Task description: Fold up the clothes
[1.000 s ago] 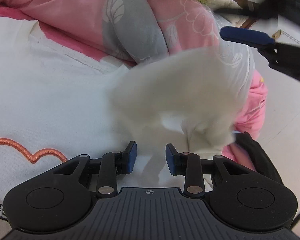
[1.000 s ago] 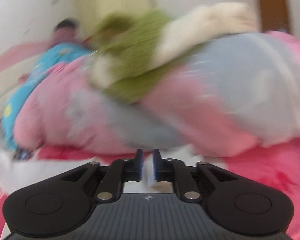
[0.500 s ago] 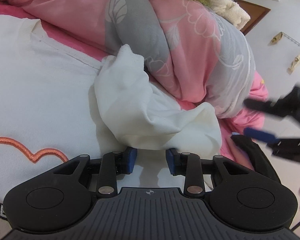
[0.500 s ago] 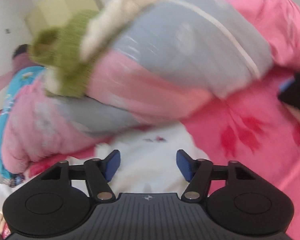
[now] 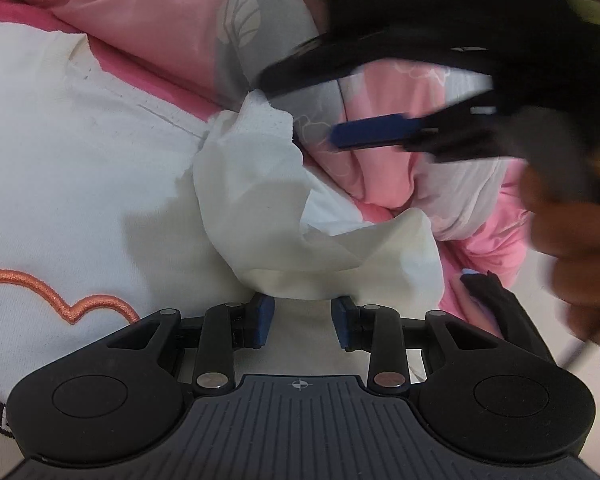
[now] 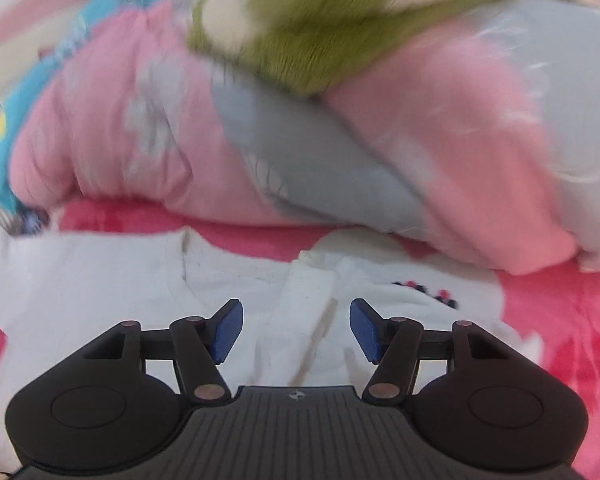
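Observation:
A white shirt (image 5: 60, 200) with an orange stitched outline lies spread on the bed. Its sleeve (image 5: 268, 208) is flopped over in a crumpled heap at the right side. My left gripper (image 5: 302, 320) rests low on the shirt just short of that heap, jaws partly apart, nothing pinched between them. My right gripper (image 5: 340, 108), blurred, hangs open above the sleeve's far end, held by a hand (image 5: 572, 220). In the right wrist view the right gripper (image 6: 296, 328) stands wide open over the white shirt (image 6: 120, 280) near its collar (image 6: 184, 256), nothing between the pads.
A bulky pink and grey quilt (image 6: 340, 168) is piled right behind the shirt, with a green and cream plush item (image 6: 300, 28) on top. Bright pink bedsheet (image 6: 560, 320) shows to the right. Pale floor (image 5: 540, 272) lies past the bed's right edge.
The sleeve, blurred in mid-air a second ago, has dropped onto the shirt. My right gripper opened, swung away to the right and has come back over the sleeve. The left gripper stayed put.

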A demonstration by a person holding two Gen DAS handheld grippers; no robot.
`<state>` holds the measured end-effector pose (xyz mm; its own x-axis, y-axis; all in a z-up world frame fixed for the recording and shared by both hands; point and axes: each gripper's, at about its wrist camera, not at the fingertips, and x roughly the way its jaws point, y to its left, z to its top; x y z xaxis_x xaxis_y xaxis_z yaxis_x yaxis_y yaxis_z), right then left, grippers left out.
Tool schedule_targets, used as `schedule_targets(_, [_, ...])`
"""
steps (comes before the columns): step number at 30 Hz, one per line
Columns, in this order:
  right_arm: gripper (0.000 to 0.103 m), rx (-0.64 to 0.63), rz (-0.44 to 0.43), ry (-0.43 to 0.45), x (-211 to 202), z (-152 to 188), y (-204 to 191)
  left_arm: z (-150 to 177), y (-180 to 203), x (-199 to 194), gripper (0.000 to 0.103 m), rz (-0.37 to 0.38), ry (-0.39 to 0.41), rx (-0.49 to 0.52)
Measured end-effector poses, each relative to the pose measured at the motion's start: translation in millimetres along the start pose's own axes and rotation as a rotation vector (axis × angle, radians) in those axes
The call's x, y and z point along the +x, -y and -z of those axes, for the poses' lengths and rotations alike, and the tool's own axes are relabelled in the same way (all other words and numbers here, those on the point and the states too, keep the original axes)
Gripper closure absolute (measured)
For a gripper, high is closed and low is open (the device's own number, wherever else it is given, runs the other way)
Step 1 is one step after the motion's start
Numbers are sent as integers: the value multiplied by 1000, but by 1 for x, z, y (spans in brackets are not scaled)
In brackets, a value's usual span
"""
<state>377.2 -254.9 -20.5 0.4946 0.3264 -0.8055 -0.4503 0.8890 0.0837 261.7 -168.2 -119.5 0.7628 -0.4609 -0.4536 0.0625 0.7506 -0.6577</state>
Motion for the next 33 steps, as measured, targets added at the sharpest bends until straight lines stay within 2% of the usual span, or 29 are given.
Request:
schedule_targets(2, [41,-22,13,-67,24,-3,-1,0,0,0,71,1,0,-1])
schedule_targets(4, [50,-44,25,-134,49,-7,-1,0,-1,0,71,2,1,-1])
schedule_targets(5, [72,-53,23,-159,57,-6,0,0,-1,-1,71,3,3,-4])
schedule_targets(6, [84,-56,21,-157,57,-4,2,0,-3,-2,71,7,10,-21])
schedule_targets(8, [87,-58,38,-100,43,0,7,-1,-8,-4,71,12,23,-54])
schedule_targets(10, [88,-62,75,4,14,3,18,-2,-13,-6,71,17,34,-86])
schedule_targets(12, [88,-21,136,97,-22,5,41,-2,-10,-7,71,8,37,-67])
schedule_targets(19, [88,132,392,386,-163,30,145,1,-4,-6,71,-13,42,-26])
schedule_targets(22, [88,212,499,475,-205,52,194,2,-2,-5,71,-22,45,-7])
schedule_targets(26, [88,365,584,540,-231,90,263,3,-1,-4,71,-28,48,6])
schedule_targets(33, [88,543,619,628,-223,172,348,4,0,-5,71,-36,53,22])
